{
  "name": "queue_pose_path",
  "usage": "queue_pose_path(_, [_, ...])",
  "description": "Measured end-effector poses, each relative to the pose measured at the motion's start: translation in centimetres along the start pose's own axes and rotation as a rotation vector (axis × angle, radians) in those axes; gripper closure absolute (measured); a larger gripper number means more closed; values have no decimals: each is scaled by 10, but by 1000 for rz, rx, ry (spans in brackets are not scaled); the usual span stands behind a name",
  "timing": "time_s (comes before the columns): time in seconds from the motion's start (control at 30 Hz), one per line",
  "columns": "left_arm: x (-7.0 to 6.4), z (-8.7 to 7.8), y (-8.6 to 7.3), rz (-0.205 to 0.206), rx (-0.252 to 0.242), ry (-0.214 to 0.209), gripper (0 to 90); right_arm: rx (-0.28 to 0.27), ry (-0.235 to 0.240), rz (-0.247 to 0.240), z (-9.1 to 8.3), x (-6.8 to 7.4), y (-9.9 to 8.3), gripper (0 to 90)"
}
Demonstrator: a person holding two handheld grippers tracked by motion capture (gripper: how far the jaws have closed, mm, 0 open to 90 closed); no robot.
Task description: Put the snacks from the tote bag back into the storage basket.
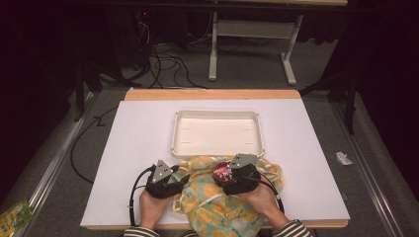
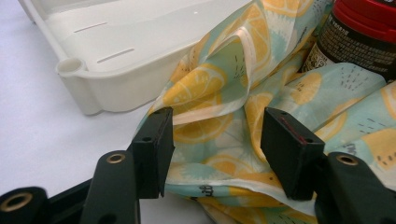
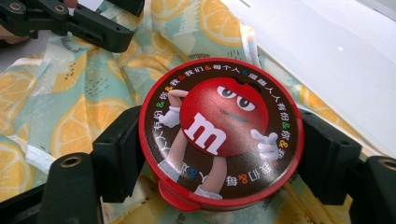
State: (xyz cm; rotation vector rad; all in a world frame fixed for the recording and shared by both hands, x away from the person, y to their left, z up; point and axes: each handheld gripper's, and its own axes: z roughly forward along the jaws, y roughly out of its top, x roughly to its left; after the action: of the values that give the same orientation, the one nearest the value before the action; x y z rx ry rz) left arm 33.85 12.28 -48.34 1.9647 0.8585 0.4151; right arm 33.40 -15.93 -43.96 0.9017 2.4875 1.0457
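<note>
Right gripper view: right hand-held gripper is clamped on the candy tub, round, glossy red-rimmed lid, hard plastic, sitting on the cloth. Left hand-held gripper is open, jaws straddling a soft cloth fold without pinching it. Probable step: lift the tub out of the cloth. Next likely calls for carrying it to 12 o'clock into the tray, rigid, white, shallow, on the table.

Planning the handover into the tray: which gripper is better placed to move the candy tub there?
Right. The right gripper has its jaws closed on the candy tub, just in front of the white tray. The left gripper is open around the lemon-print cloth.
</note>
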Motion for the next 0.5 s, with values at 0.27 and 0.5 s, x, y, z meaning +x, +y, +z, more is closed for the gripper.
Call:
queue_pose_path(0.27, [0, 0, 0, 0, 0, -1, 444, -2, -5, 1, -3, 1, 0, 261])
queue_pose_path(0.5, [0, 0, 0, 3, 2, 2, 443, -13, -13, 15, -10, -1, -1, 262])
